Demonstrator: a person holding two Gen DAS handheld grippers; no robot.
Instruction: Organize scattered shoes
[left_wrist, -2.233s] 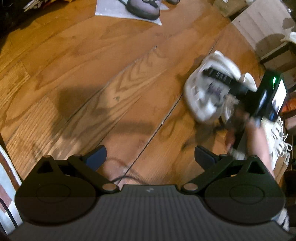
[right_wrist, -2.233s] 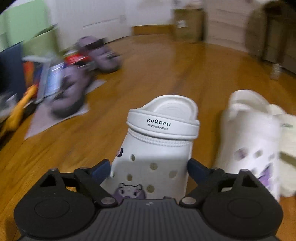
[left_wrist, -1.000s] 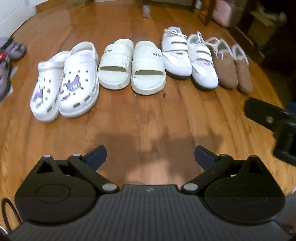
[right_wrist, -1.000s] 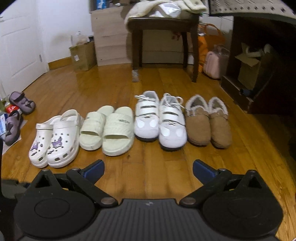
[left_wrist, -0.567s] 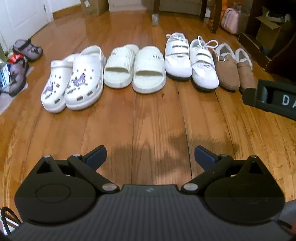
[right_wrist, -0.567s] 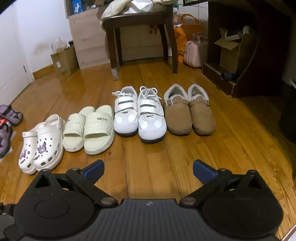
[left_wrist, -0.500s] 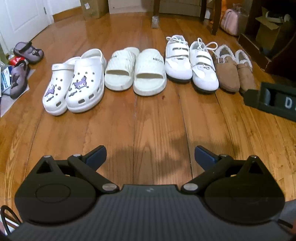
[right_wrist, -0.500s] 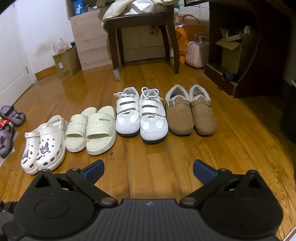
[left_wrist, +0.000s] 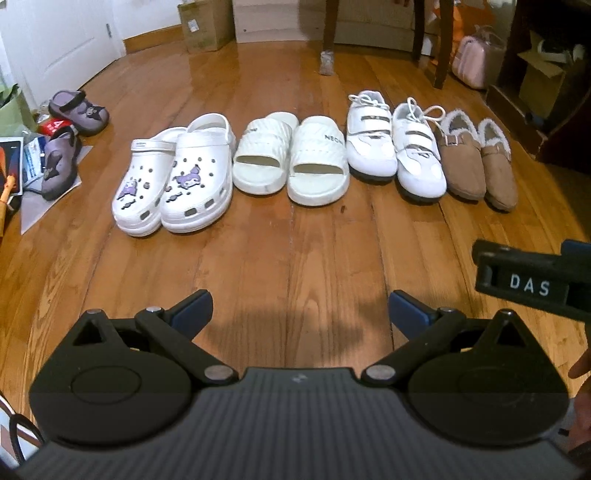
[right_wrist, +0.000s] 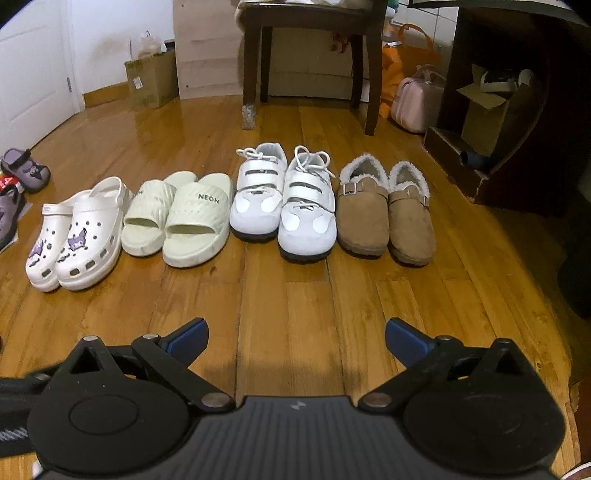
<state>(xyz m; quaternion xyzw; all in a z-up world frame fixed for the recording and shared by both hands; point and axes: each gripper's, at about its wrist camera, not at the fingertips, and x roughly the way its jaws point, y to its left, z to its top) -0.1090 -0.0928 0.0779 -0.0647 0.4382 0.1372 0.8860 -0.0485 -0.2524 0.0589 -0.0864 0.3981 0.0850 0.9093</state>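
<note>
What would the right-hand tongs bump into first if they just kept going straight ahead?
Probably bare wood floor first, then the white sneakers; depth is hard to judge. The right tongs are open and empty.

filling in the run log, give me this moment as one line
left gripper: open, empty | right gripper: open, empty | clogs, slides, sneakers, slippers: paired in row

A wooden plank floor carries four pairs in a row: white clogs, cream slides, white sneakers, brown fur-lined slippers. Purple clogs lie well apart toward its left edge, one on a grey sheet.
</note>
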